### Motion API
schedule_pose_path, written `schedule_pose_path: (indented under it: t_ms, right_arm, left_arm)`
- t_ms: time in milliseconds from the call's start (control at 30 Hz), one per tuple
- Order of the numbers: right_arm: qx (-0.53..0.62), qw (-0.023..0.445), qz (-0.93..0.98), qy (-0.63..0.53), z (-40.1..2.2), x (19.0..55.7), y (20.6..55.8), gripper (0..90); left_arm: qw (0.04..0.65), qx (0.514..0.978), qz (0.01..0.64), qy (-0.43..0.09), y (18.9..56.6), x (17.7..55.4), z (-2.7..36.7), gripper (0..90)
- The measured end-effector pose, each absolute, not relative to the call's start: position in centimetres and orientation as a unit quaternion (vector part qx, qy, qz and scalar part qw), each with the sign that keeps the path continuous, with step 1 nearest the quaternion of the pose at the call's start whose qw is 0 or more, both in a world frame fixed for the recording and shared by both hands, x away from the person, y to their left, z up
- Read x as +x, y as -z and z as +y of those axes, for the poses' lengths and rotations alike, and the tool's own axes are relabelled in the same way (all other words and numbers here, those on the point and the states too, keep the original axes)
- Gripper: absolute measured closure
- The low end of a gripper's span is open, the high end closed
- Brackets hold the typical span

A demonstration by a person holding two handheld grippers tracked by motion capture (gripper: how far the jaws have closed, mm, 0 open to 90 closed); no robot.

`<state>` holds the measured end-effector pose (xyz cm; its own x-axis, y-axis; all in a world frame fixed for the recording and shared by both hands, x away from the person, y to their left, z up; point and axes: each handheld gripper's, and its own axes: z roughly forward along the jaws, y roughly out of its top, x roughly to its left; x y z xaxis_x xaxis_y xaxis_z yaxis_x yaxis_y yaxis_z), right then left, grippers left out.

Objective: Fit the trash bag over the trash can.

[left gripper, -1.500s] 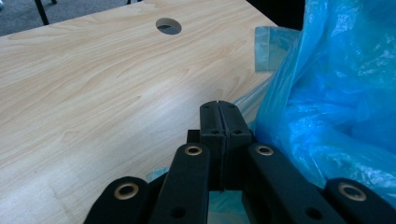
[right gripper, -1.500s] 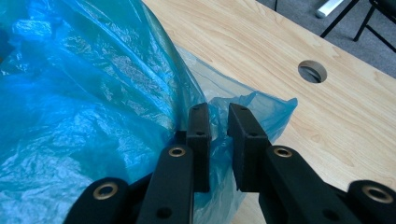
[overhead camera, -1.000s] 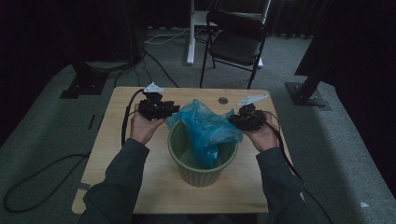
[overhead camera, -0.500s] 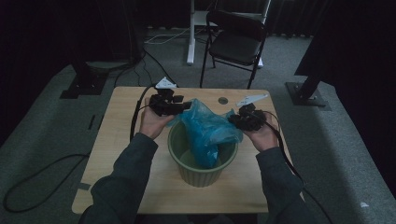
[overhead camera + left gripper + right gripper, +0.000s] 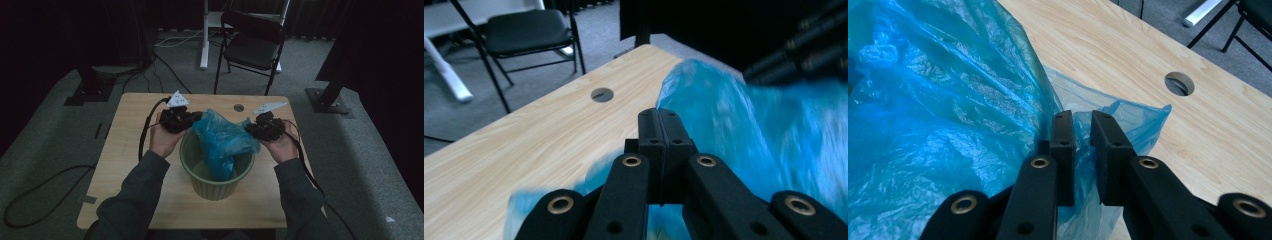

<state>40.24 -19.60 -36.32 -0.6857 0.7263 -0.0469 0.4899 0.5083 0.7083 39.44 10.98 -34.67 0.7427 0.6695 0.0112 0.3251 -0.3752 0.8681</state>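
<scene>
A blue plastic bag [image 5: 222,140] stands bunched up out of a green ribbed bin [image 5: 215,187] on the wooden table [image 5: 125,155]. My left gripper [image 5: 197,116] sits at the bag's far left edge. In the left gripper view its jaws [image 5: 659,117] have just been closing and now press flat together, with the bag's film [image 5: 749,130] running under them. My right gripper [image 5: 248,129] is at the bag's right edge. Its jaws [image 5: 1082,122] have just closed a little further and pinch a fold of the bag [image 5: 948,100].
A round cable hole [image 5: 239,107] lies in the table behind the bin. A black folding chair [image 5: 252,47] and a white desk leg [image 5: 204,45] stand beyond the table's far edge. Cables trail off the table's left side [image 5: 145,135].
My left gripper has slid right, from beside the bin to the bag's left edge, and its jaws have closed there. The right gripper has kept its place on the bag.
</scene>
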Motion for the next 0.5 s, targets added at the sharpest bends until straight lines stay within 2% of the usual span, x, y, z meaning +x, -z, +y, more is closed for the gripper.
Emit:
schedule_pose_path:
  t_ms: [133,400,500]
  right_arm:
    - [0.360,0.169,0.849,-0.348,-19.6,40.3,36.4,81.7]
    - [0.370,0.170,0.841,-0.357,-19.9,40.5,35.9,80.4]
    - [0.370,0.173,0.839,-0.359,-19.9,40.3,35.8,76.2]
  left_arm:
    - [0.467,0.815,0.288,-0.186,35.5,37.0,11.9,89.9]
    - [0.469,0.820,0.268,-0.192,35.7,34.9,12.3,89.9]
    - [0.462,0.825,0.263,-0.191,36.1,34.5,12.1,89.9]
